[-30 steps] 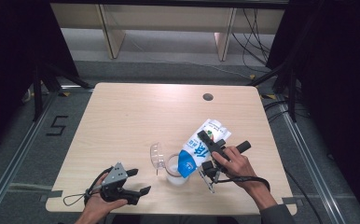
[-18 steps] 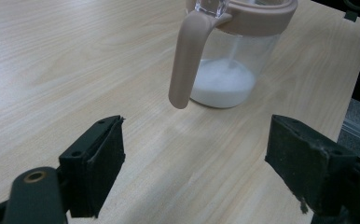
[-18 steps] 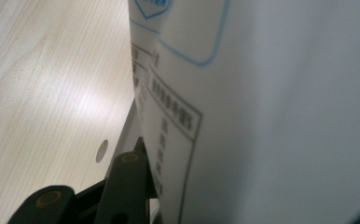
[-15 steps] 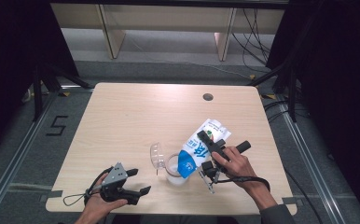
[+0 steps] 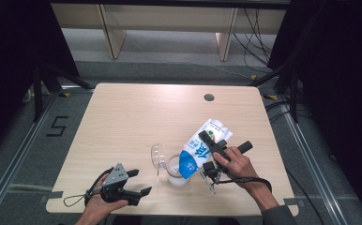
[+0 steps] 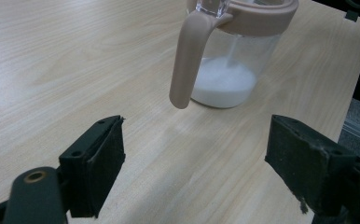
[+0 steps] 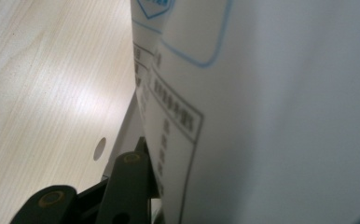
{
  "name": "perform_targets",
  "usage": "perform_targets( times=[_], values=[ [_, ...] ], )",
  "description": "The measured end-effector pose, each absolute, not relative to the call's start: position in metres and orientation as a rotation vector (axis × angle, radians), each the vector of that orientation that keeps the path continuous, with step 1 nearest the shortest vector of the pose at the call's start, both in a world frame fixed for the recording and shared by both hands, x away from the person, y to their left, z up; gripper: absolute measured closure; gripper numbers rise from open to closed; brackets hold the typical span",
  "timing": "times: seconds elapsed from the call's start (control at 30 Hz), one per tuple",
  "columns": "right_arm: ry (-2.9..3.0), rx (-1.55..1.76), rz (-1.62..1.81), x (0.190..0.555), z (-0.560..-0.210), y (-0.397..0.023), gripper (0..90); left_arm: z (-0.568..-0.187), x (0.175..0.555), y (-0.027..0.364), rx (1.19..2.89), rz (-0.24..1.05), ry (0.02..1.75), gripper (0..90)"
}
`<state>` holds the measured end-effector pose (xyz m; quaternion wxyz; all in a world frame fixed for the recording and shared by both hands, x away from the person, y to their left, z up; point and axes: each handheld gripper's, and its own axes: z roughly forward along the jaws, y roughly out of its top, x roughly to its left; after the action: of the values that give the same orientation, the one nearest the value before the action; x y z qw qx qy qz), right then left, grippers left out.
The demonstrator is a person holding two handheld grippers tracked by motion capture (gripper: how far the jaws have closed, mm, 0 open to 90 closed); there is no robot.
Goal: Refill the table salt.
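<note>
- Table [image 5: 132,122] of pale wood carried everything, with a small round hole [image 5: 209,97] near its far edge.
- Your right gripper [image 5: 208,154] pinched a white and blue carton [image 5: 202,146], tilted with its blue end over the jug.
- Jug [image 5: 177,168], clear with a beige handle [image 6: 186,56], stood near the table's front, white liquid in its bottom.
- Your left gripper [image 5: 137,183] rested at the front edge, jaws spread and holding nothing, well apart from the jug.

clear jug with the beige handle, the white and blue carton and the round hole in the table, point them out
clear plastic jug with beige handle [image 6: 185,56], left gripper view, on the handle
white and blue carton [image 5: 199,151], high view, on its printed side
round hole in the wooden table [image 5: 209,97], high view, its middle
</note>
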<state>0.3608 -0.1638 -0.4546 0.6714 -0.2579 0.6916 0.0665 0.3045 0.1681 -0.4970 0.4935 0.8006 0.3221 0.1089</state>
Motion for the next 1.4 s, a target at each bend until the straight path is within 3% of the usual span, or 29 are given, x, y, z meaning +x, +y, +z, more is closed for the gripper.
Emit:
perform_targets(
  times=[1.4],
  values=[
    [1.560,-0.580,0.132,0.3600,-0.4533,-0.1640,66.7,-0.4969,0.3039,0.1680,1.946,0.268,0.790,18.7]
  ],
)
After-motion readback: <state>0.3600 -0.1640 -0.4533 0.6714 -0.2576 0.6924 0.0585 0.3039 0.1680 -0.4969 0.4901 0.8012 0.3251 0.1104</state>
